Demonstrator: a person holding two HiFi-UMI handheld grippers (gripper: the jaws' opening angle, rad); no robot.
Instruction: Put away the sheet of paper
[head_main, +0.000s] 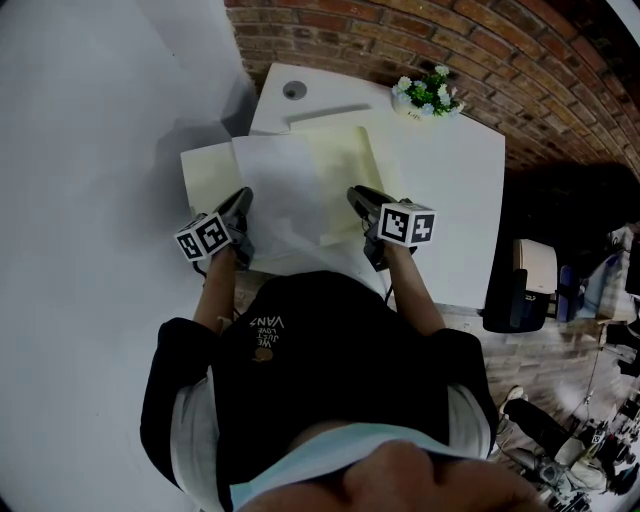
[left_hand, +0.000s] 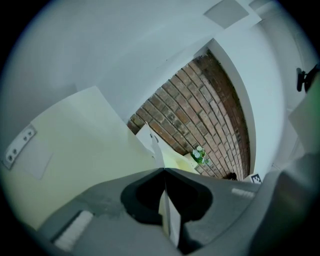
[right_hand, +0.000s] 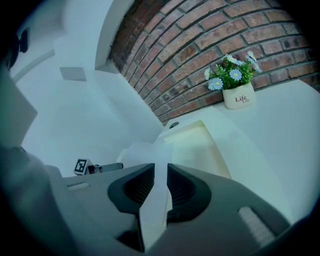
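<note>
A white sheet of paper (head_main: 282, 190) hangs between my two grippers over an open pale yellow folder (head_main: 345, 160) on the white table (head_main: 450, 200). My left gripper (head_main: 242, 200) is shut on the sheet's near left edge. In the left gripper view the paper (left_hand: 169, 215) runs edge-on through the shut left gripper (left_hand: 164, 172). My right gripper (head_main: 358, 196) is shut on the near right edge. The right gripper view has the sheet (right_hand: 150, 157) pinched in the right gripper (right_hand: 160, 172), with the folder (right_hand: 197, 145) beyond it. The folder's left flap (head_main: 208, 172) juts past the table's left edge.
A small white pot of flowers (head_main: 428, 95) stands at the table's far edge against the brick wall (head_main: 400, 35). A round cable hole (head_main: 293, 90) sits at the far left corner. A white wall (head_main: 90, 150) is to the left, and dark furniture (head_main: 520, 290) is beside the table's right edge.
</note>
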